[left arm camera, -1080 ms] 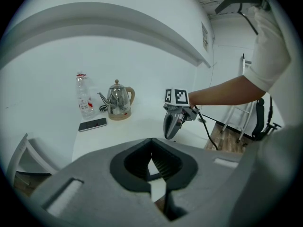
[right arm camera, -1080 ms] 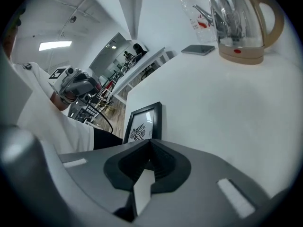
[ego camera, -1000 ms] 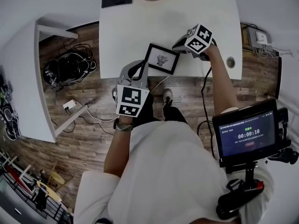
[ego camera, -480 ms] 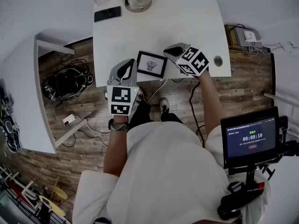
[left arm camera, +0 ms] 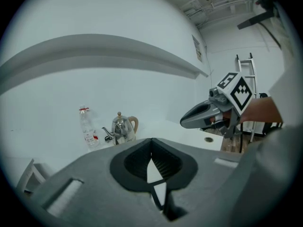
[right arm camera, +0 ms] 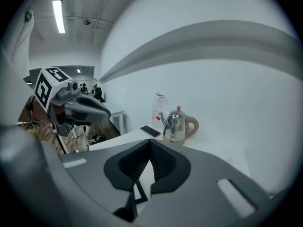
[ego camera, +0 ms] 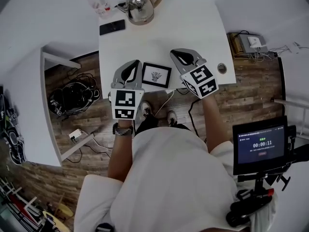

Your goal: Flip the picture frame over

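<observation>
Both grippers sit higher than a second ago: your left gripper (ego camera: pixel 130 69) and right gripper (ego camera: pixel 182 56), jaws pressed together, empty. Picture frame (ego camera: pixel 156 75): print up, at the table's (ego camera: pixel 193 23) near edge, between them. Flip apparently outstanding.

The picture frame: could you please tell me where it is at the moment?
In the head view the picture frame lies face up near the front edge of the white table, between the left gripper and the right gripper.
</observation>
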`<state>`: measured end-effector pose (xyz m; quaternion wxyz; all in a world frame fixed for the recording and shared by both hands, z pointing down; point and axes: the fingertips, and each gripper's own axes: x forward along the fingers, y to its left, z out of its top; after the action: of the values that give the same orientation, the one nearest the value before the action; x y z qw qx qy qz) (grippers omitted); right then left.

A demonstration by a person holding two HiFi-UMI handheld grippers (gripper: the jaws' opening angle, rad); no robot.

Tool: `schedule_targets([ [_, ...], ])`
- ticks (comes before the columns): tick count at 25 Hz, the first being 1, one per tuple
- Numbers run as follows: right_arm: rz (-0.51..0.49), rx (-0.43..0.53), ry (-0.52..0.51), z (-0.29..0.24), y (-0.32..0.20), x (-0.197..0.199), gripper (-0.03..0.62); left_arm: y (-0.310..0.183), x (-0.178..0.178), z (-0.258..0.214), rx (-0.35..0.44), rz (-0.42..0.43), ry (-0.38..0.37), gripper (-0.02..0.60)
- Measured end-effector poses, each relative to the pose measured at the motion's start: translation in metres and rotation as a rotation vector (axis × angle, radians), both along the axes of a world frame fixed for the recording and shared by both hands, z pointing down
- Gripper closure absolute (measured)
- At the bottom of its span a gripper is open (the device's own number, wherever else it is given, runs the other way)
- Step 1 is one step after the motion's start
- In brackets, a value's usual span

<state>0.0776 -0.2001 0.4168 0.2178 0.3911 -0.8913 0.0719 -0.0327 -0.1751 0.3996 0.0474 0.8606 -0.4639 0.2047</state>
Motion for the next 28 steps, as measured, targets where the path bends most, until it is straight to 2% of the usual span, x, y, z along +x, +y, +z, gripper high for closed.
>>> schedule_targets([
  [13,0.114,0.247,-0.078,-0.1,-0.007,0.02,0.592,-0.023,0.007,-0.069,0.191,0.038,0.016,0.578],
  [19,0.145,0.312,-0.082,-0.128,-0.012,0.022,0.592,-0.035,0.012,-0.095,0.257,0.048,0.009,0.578],
  [28,0.156,0.333,-0.083,-0.146,-0.015,0.019,0.592,-0.044,0.017,-0.115,0.3,0.055,0.025,0.578],
])
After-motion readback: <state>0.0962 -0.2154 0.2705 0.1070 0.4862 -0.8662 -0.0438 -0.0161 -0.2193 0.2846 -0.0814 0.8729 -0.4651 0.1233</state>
